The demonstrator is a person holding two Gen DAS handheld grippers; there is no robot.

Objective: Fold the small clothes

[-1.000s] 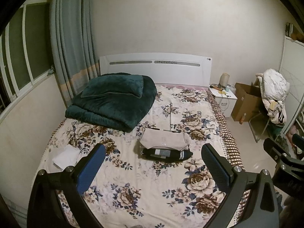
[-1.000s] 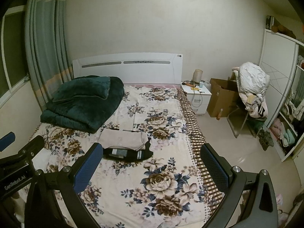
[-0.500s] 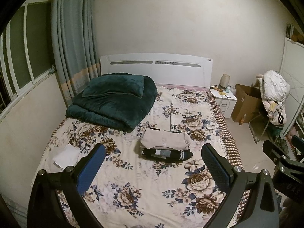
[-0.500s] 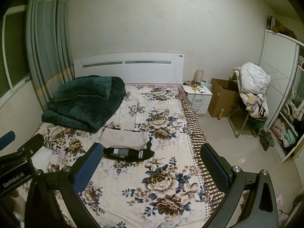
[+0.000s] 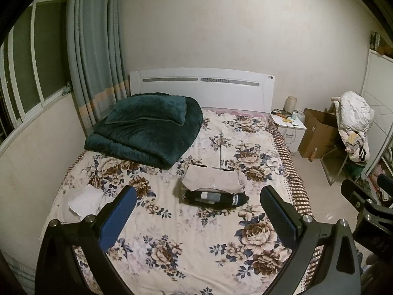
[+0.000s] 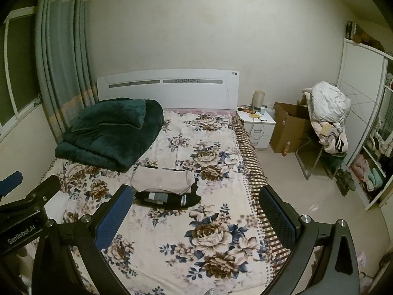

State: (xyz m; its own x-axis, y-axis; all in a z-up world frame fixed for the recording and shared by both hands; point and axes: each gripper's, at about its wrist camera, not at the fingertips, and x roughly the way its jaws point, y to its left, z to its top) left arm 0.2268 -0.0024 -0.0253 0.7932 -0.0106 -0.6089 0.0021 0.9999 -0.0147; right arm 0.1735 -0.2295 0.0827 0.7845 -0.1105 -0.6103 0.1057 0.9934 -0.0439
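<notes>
A folded beige garment (image 5: pixel 212 180) lies on a folded black garment (image 5: pixel 216 198) in the middle of the floral bed (image 5: pixel 172 221). The same stack shows in the right wrist view, beige (image 6: pixel 162 180) over black (image 6: pixel 169 199). My left gripper (image 5: pixel 199 216) is open and empty, held above the near part of the bed, well short of the stack. My right gripper (image 6: pixel 196 217) is open and empty too, to the right of the left one. A small white folded cloth (image 5: pixel 86 200) lies near the bed's left edge.
A dark green folded blanket (image 5: pixel 147 132) fills the bed's far left by the white headboard (image 5: pixel 201 88). A white nightstand (image 6: pixel 256 125), a cardboard box (image 6: pixel 287 130) and a chair piled with clothes (image 6: pixel 326 113) stand right of the bed. An open wardrobe (image 6: pixel 368 147) is at the far right.
Both grippers have drifted very slightly, so the view has shifted a little. The clothes on the bed have not moved.
</notes>
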